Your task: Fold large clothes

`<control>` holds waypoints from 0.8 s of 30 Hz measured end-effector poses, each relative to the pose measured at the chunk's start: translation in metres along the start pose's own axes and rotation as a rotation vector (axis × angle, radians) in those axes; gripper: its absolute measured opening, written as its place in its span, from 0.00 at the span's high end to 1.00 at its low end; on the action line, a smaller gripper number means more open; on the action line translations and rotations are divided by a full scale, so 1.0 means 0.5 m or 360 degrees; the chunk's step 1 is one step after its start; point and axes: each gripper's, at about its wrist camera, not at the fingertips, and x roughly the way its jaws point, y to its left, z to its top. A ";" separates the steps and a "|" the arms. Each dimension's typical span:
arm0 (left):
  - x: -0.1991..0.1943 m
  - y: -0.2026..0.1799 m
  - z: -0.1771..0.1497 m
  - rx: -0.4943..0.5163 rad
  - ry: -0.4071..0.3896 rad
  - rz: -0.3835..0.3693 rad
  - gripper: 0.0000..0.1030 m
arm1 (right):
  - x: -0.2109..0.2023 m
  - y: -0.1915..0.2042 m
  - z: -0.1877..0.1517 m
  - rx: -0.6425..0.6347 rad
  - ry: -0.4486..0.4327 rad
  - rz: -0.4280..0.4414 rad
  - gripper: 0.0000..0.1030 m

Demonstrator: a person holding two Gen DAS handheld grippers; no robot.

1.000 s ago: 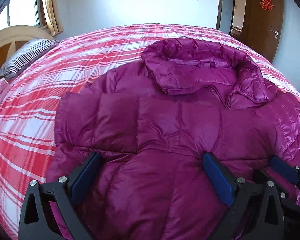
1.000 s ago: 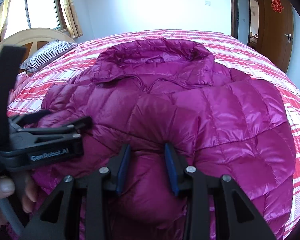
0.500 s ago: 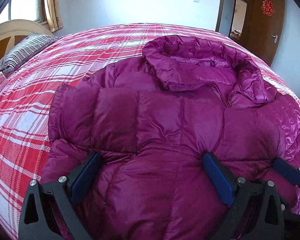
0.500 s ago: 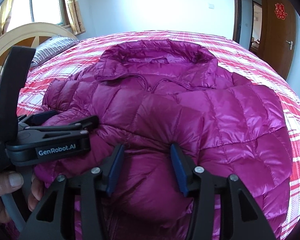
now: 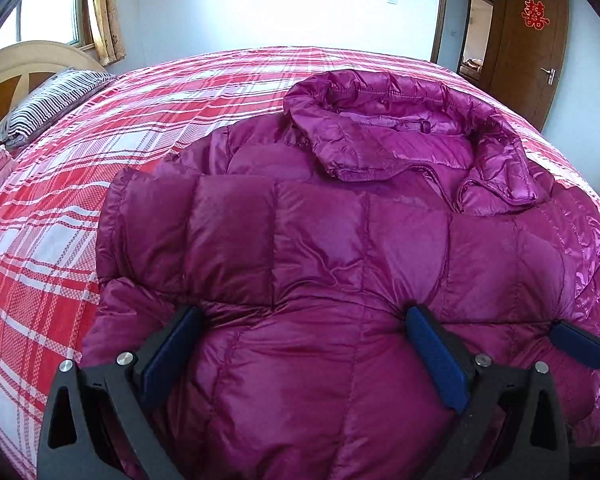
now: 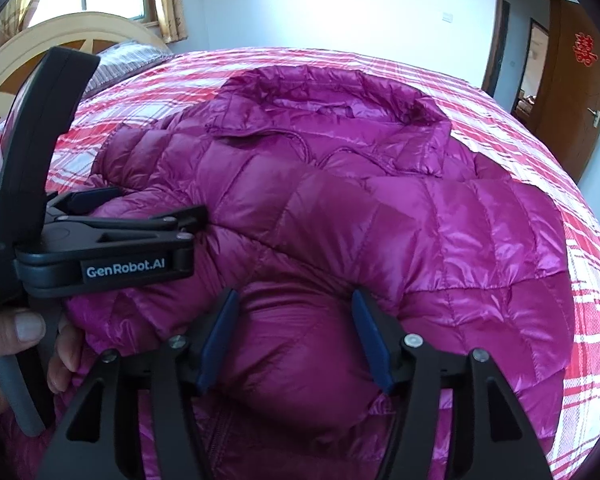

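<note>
A magenta quilted down jacket (image 5: 340, 240) lies on the bed, collar at the far end, its near part folded up over the body. My left gripper (image 5: 300, 336) is open wide, its blue pads on either side of the puffy folded hem. My right gripper (image 6: 296, 320) is open, with a bulge of the jacket (image 6: 360, 208) between its pads. The left gripper also shows in the right wrist view (image 6: 112, 216), held in a hand at the left. One finger of the right gripper shows at the right edge of the left wrist view (image 5: 580, 344).
The bed has a red and white plaid cover (image 5: 100, 152). A striped pillow (image 5: 48, 100) and a wooden headboard (image 6: 40, 52) are at the left. A brown door (image 5: 528, 44) stands at the back right.
The right gripper has opened from a narrow grip on the jacket fold to a wider gap. Both grippers have risen slightly. The left gripper has stayed wide open.
</note>
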 end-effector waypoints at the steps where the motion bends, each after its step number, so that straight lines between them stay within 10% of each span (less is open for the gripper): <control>1: 0.000 0.000 0.000 0.0001 -0.0002 0.0001 0.01 | 0.000 0.002 0.002 -0.0035 0.0015 0.0005 0.39; 8: 0.002 -0.001 0.000 -0.0005 -0.0004 -0.0005 0.01 | -0.014 -0.047 0.039 -0.0203 0.0207 0.0255 0.17; 16: -0.002 0.002 -0.001 -0.0011 -0.0007 -0.0011 0.01 | -0.042 -0.088 0.103 -0.0547 0.0095 0.0158 0.16; 24: -0.003 0.002 -0.001 -0.0008 -0.0008 -0.0007 0.01 | 0.046 -0.130 0.306 -0.0594 -0.0004 -0.0010 0.16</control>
